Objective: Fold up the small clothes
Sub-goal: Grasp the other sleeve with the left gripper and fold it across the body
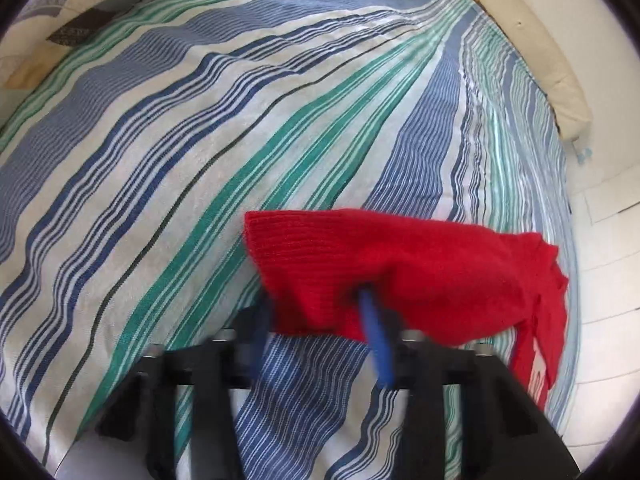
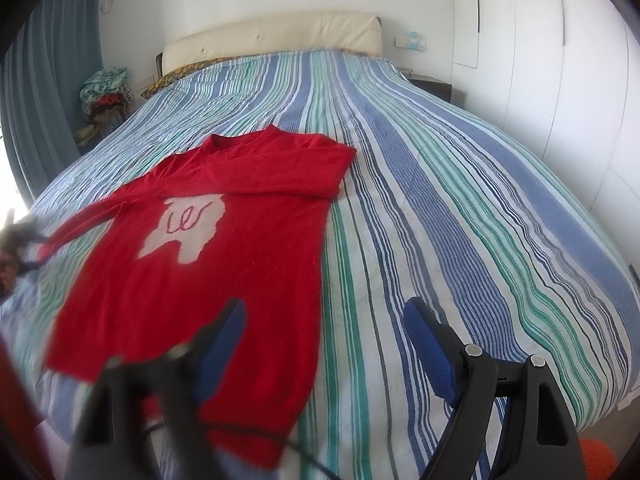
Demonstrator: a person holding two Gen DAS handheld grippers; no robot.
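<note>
A small red sweater (image 2: pixel 224 248) with a pale patch on its chest lies flat on the striped bed (image 2: pixel 440 200). Its right sleeve is folded across the chest. Its left sleeve stretches out to the left, where my left gripper shows as a blur at the frame edge (image 2: pixel 20 236). In the left wrist view my left gripper (image 1: pixel 316 312) is shut on the red sleeve cuff (image 1: pixel 400 264) and holds it above the bed. My right gripper (image 2: pixel 324 320) is open and empty, hovering over the sweater's lower right hem.
A cream headboard (image 2: pixel 272 36) stands at the far end of the bed. A pile of clothes (image 2: pixel 106 88) sits at the far left by a blue curtain (image 2: pixel 44 92). White wardrobe doors (image 2: pixel 560 60) line the right side. A dark nightstand (image 2: pixel 430 84) is beside the bed.
</note>
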